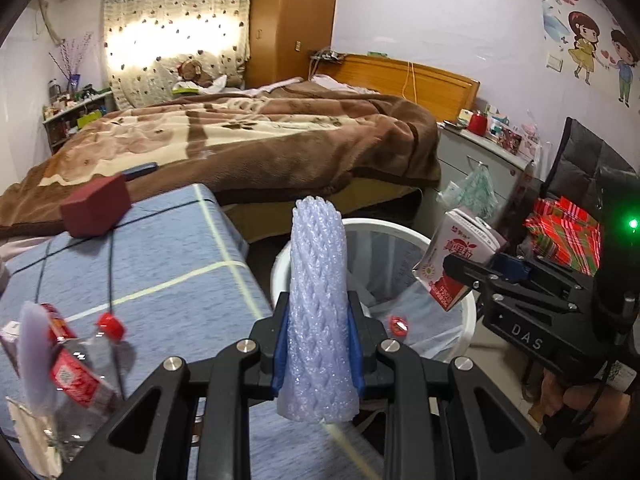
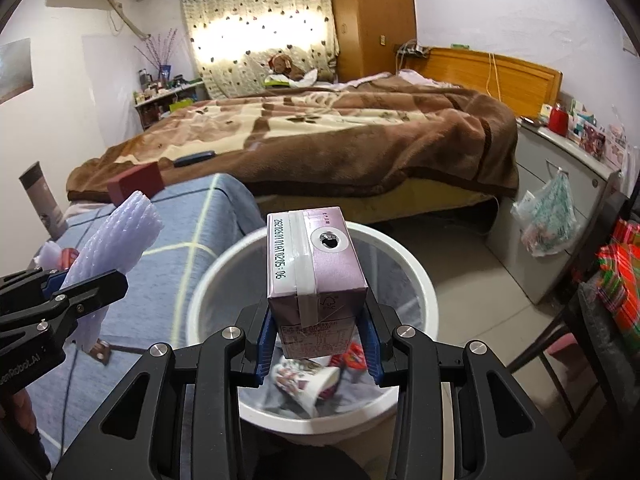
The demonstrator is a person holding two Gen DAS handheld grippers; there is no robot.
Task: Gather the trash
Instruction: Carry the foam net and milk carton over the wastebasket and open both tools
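The left gripper [image 1: 318, 344] tilts downward, its blue-padded jaws clamped narrowly on a white foam net sleeve [image 1: 316, 300] that stands up between them; the right gripper [image 2: 318, 344] tilts downward likewise, jaws set wider and pressed against both sides of a pink drink carton [image 2: 316, 264]. In the left wrist view a hand [image 1: 584, 408] wraps the right gripper's handle; both grippers sit near each other, side by side.

Bin [image 2: 420, 280] contents half hidden behind carton [image 2: 316, 264]; bottle [image 1: 80, 372] cropped.
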